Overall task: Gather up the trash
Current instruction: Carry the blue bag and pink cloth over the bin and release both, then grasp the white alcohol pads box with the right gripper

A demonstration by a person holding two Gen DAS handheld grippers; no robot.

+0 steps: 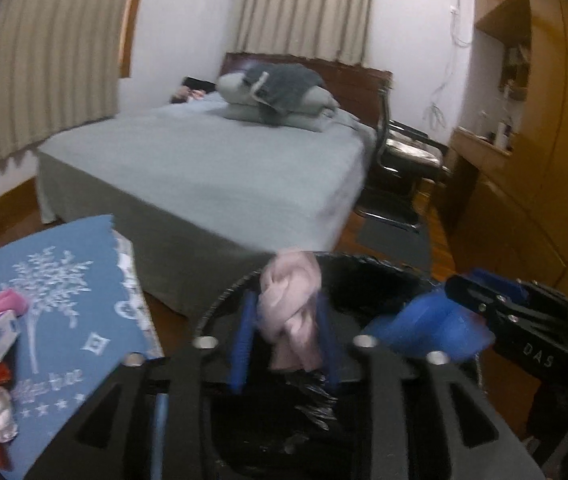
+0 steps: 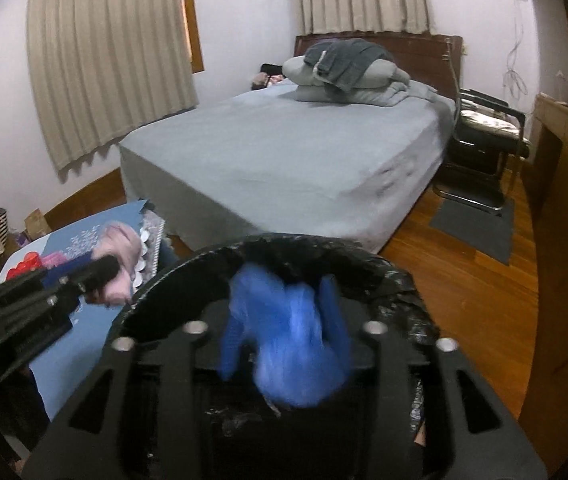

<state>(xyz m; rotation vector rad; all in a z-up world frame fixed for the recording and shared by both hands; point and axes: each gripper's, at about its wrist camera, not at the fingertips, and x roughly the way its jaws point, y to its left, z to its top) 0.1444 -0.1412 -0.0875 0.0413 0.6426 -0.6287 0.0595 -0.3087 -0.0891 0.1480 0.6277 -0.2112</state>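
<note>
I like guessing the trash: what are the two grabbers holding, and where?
Pink wad sits inside the left gripper, blue wad inside the right gripper, over the bin; too blurry to tell if gripped.

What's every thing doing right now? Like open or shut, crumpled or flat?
left gripper: jaws open, pink wad between them.
pink wad: crumpled.
right gripper: jaws apart around blue wad; grip too blurred to tell.
blue wad: crumpled, above the bin's mouth.
bin: no lid, lined with a black bag.
curtains: drawn shut.
bed: made up.
</note>
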